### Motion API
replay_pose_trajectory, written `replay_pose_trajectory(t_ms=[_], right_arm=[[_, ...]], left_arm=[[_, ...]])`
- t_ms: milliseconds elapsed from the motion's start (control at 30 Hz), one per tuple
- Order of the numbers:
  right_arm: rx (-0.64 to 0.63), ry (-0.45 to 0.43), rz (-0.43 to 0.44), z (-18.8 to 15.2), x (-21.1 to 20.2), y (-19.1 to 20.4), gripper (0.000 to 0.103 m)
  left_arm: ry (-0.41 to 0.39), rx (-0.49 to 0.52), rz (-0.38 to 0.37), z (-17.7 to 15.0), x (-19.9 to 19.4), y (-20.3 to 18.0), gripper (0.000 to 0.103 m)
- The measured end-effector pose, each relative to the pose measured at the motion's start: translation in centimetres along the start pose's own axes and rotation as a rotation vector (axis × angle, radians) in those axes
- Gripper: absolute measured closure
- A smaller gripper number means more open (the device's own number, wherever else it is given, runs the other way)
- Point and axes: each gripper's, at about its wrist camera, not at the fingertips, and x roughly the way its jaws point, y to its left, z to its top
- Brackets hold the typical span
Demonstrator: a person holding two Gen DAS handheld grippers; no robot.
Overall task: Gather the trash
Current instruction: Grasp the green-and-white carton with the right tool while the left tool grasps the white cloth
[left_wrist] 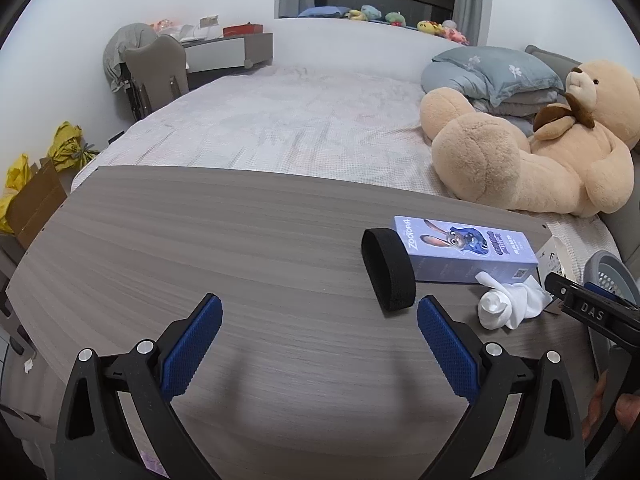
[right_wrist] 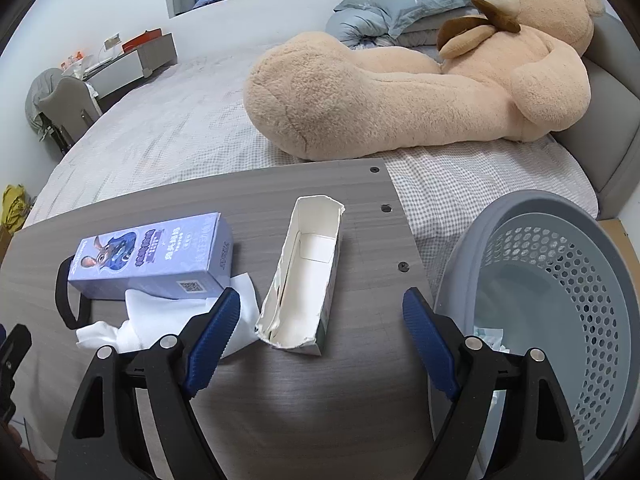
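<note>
On the grey wood table [right_wrist: 280,400] lie a torn-open white carton [right_wrist: 304,276], a crumpled white tissue [right_wrist: 160,320], a purple Zootopia box [right_wrist: 156,256] and a black band [right_wrist: 66,292]. My right gripper [right_wrist: 322,312] is open and empty, just in front of the torn carton. My left gripper [left_wrist: 320,320] is open and empty over the bare table, left of the black band [left_wrist: 388,276], the tissue [left_wrist: 508,304] and the purple box [left_wrist: 464,248]. A grey perforated basket [right_wrist: 560,280] stands right of the table with some paper inside.
Behind the table [left_wrist: 200,240] is a bed [left_wrist: 300,128] with a large teddy bear [right_wrist: 400,80] and pillows [left_wrist: 492,68]. A chair [left_wrist: 156,72] and desk stand at the far left. Yellow bags [left_wrist: 68,148] and a cardboard box [left_wrist: 36,204] sit on the floor at left.
</note>
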Motion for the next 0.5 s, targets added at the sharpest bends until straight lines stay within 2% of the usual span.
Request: replay_pose_trajectory(t_ms=[133, 200, 333, 400, 467, 500], right_arm=[[0.010, 0.009, -0.002, 0.3, 0.6, -0.2, 0.025], [0.012, 0.017, -0.002, 0.2, 0.7, -0.3, 0.037], [0.016, 0.042, 0.021, 0.3, 1.2, -0.6, 0.052], [0.020, 0.043, 0.031, 0.3, 1.2, -0.7, 0.067], [0.020, 0.047, 0.045, 0.2, 1.2, -0.8, 0.075], [0.018, 0.048, 0.047, 0.2, 1.1, -0.8, 0.075]], left_arm=[[0.001, 0.018, -0.015, -0.2, -0.1, -0.6, 0.007], [0.002, 0.022, -0.023, -0.3, -0.1, -0.9, 0.007], [0.000, 0.034, -0.037, -0.3, -0.3, -1.4, 0.007], [0.000, 0.041, -0.043, -0.4, -0.4, -1.6, 0.007], [0.002, 0.044, -0.047, -0.4, -0.5, -1.8, 0.007], [0.004, 0.044, -0.049, -0.4, -0.5, -1.8, 0.007]])
